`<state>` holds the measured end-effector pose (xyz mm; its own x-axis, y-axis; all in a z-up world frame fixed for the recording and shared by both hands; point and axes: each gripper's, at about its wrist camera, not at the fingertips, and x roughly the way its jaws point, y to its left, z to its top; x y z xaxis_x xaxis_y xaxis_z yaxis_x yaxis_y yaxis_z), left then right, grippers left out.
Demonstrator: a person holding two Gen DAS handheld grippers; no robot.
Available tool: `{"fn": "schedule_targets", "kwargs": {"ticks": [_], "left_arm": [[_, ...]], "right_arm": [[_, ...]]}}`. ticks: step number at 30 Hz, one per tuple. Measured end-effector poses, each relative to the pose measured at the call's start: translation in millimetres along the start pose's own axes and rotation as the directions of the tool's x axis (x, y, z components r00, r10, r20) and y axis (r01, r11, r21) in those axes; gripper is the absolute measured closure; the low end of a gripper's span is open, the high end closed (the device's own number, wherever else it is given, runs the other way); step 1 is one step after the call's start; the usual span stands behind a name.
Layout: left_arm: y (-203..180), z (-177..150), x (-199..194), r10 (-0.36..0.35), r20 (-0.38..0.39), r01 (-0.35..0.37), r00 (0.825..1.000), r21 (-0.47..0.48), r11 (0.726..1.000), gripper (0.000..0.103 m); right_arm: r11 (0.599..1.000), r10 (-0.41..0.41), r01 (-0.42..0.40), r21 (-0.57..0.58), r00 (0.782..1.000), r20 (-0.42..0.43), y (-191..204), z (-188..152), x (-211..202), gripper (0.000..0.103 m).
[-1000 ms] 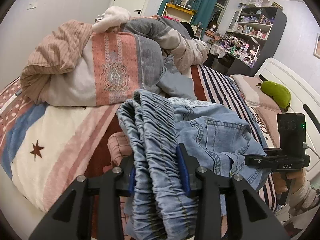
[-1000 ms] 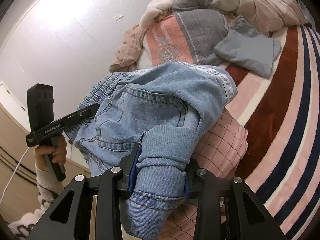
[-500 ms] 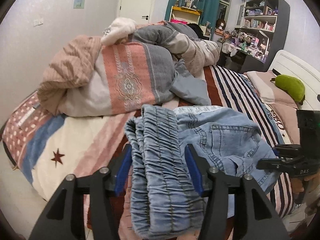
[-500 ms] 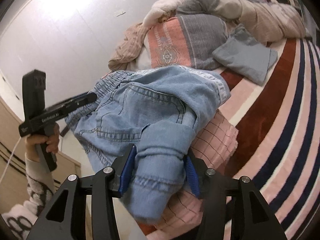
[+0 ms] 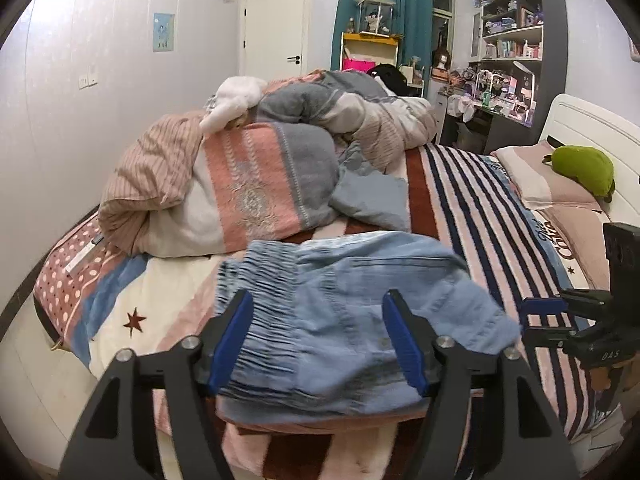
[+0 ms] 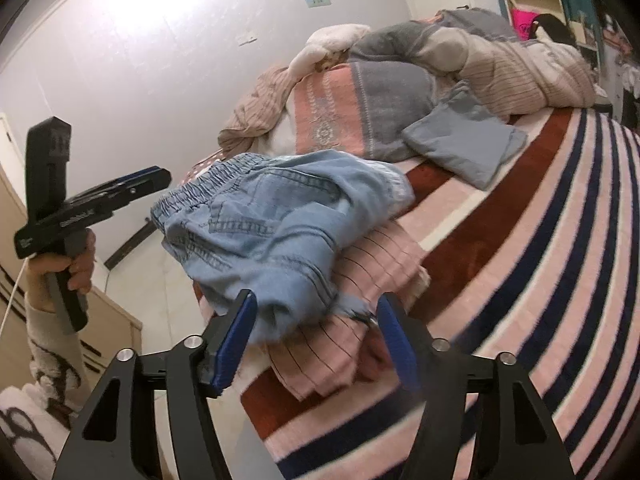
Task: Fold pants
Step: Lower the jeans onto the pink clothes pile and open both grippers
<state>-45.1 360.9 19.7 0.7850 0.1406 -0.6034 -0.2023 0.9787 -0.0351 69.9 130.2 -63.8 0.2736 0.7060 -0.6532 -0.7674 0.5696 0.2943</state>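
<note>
The left gripper [image 5: 318,336] has its jaws spread wide, gripping nothing. The right gripper [image 6: 314,336] is spread just as wide, likewise gripping nothing. In the right wrist view, the left hand [image 6: 66,264] wraps the left gripper's handle, sleeve at the wrist. The right hand is mostly hidden in the left wrist view.

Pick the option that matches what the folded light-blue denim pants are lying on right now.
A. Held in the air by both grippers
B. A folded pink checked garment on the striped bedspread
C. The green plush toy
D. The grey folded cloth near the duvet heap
B: the folded light-blue denim pants lie on a folded pink checked garment on the striped bedspread; the right gripper and left gripper are both open.
</note>
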Motion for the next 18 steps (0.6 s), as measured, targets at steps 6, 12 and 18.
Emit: {"fn": "schedule_targets", "kwargs": {"ticks": [6,12,18], "left_arm": [[-42.0,-14.6,-13.6,-0.008,0.017,0.008,1.0,-0.012,1.0,0.03],[-97.0,-22.3,-25.0,0.001,0.059,0.0,0.998,-0.003,1.0,0.019],[-166.8,-24.6,-31.6,0.022,0.117,-0.027,0.993,0.04,0.999,0.017]], "right_arm": [[0.999,-0.039,0.039,0.015,0.999,0.018,-18.4,-29.5,-33.4,0.032],[0.994,-0.101,0.098,0.038,0.993,0.062,-42.9,-59.3,-74.2,0.026],[0.984,-0.173,0.165,0.066,0.976,0.136,-69.1,-86.8,-123.6,0.013]]}}
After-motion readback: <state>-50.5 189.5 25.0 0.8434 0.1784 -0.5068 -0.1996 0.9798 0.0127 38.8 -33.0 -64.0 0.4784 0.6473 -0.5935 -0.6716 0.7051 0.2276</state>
